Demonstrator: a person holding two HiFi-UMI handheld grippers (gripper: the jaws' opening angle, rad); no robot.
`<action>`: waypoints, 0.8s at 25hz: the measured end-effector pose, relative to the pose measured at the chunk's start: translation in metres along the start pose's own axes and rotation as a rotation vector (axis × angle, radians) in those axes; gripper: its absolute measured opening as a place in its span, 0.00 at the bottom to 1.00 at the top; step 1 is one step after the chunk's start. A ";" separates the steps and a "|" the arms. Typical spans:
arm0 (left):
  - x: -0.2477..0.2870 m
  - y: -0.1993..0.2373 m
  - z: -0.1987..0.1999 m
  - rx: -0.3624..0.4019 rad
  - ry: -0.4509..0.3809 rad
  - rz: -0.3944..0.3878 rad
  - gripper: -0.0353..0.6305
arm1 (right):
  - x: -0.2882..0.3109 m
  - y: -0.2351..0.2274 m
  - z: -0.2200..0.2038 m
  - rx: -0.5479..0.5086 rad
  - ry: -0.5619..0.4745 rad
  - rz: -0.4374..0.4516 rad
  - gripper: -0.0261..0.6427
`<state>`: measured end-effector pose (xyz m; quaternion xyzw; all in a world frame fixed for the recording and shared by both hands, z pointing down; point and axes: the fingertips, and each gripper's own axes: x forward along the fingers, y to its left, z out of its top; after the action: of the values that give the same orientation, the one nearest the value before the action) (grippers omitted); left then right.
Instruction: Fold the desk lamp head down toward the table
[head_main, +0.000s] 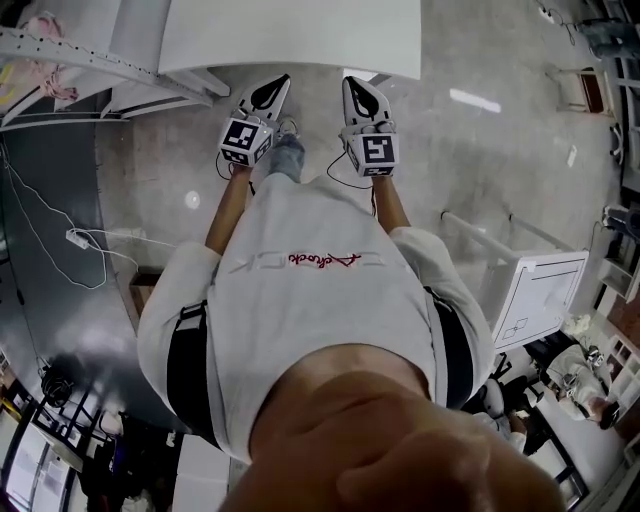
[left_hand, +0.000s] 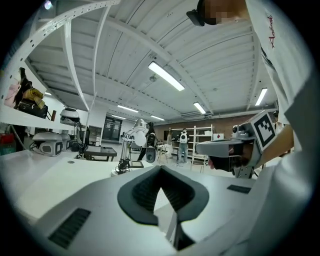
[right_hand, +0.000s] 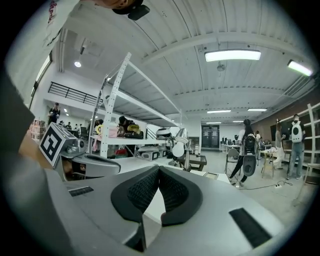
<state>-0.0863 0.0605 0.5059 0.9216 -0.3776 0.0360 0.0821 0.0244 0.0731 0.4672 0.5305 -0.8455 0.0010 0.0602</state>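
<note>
A white desk lamp (left_hand: 137, 131) stands upright far back on the white table (left_hand: 45, 175), its head raised. The right gripper view shows the same lamp (right_hand: 178, 146) ahead, beyond the jaws. In the head view both grippers are held out side by side at the near edge of the table (head_main: 290, 35). The left gripper (head_main: 278, 86) (left_hand: 160, 167) is shut with nothing between its pads. My right gripper (head_main: 356, 86) (right_hand: 158, 167) is also shut and empty. Both are well short of the lamp.
A metal shelving rack (head_main: 60, 50) stands to the left of the table, loaded with gear (right_hand: 125, 127). A power strip with cable (head_main: 80, 238) lies on the floor at left. A white cabinet (head_main: 540, 295) stands at right. People (left_hand: 183, 145) (right_hand: 248, 150) stand far off.
</note>
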 end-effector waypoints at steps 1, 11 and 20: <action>0.006 0.009 0.004 0.000 -0.001 -0.003 0.09 | 0.011 -0.005 0.004 -0.003 -0.002 -0.006 0.08; 0.088 0.084 0.044 0.024 -0.021 -0.057 0.09 | 0.097 -0.065 0.035 -0.021 -0.032 -0.087 0.08; 0.129 0.118 0.050 0.050 0.004 -0.098 0.09 | 0.128 -0.097 0.027 0.006 -0.018 -0.149 0.08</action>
<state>-0.0768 -0.1207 0.4882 0.9407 -0.3309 0.0434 0.0614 0.0532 -0.0861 0.4476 0.5922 -0.8042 -0.0058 0.0510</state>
